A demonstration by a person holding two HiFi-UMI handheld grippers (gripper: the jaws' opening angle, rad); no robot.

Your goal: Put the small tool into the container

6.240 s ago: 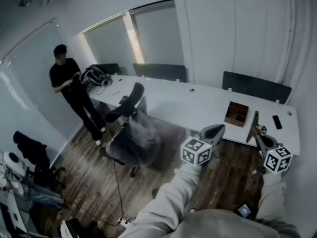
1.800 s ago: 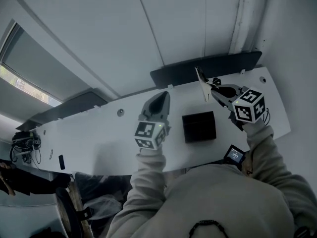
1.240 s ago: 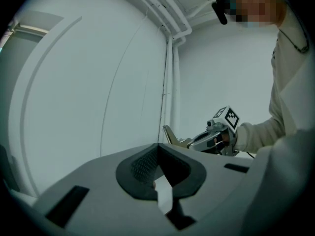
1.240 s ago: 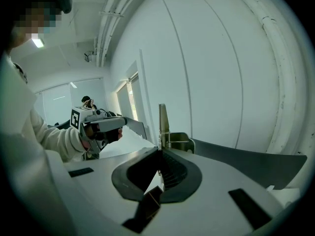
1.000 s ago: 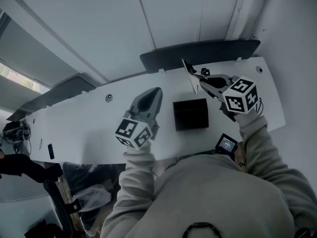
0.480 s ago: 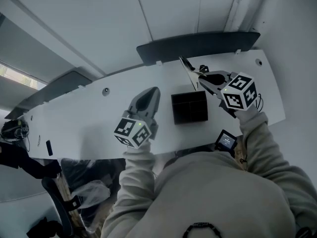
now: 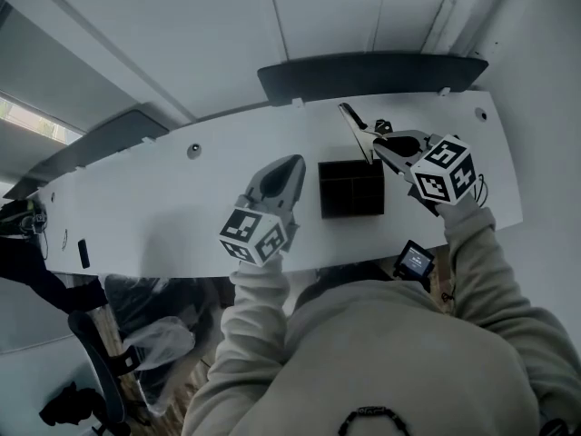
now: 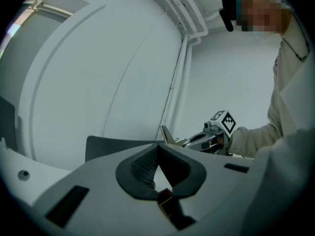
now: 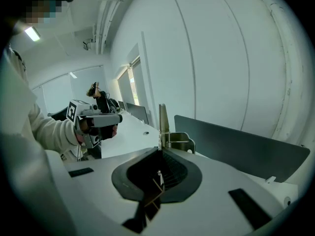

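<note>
A dark box container (image 7: 351,189) with compartments sits on the long white table (image 7: 163,207). My right gripper (image 7: 374,143) is shut on a small metal tool (image 7: 355,125), which sticks up and to the left just beyond the container's far right corner. From the right gripper view the tool (image 9: 163,122) stands upright between the closed jaws, with the container (image 9: 150,205) glimpsed below. My left gripper (image 7: 294,162) hovers to the left of the container with its jaws shut and nothing in them. In the left gripper view its jaws meet at the tip (image 8: 157,144).
Dark chair backs (image 7: 372,66) line the table's far side against the white wall. A small dark object (image 7: 83,252) lies far left on the table. A small screen (image 7: 416,260) sits near my right wrist. An office chair (image 7: 100,352) stands below the near edge.
The head view has shifted slightly. The right gripper still holds the tool by the container's far right corner, a little closer to it. The left gripper has barely moved.
</note>
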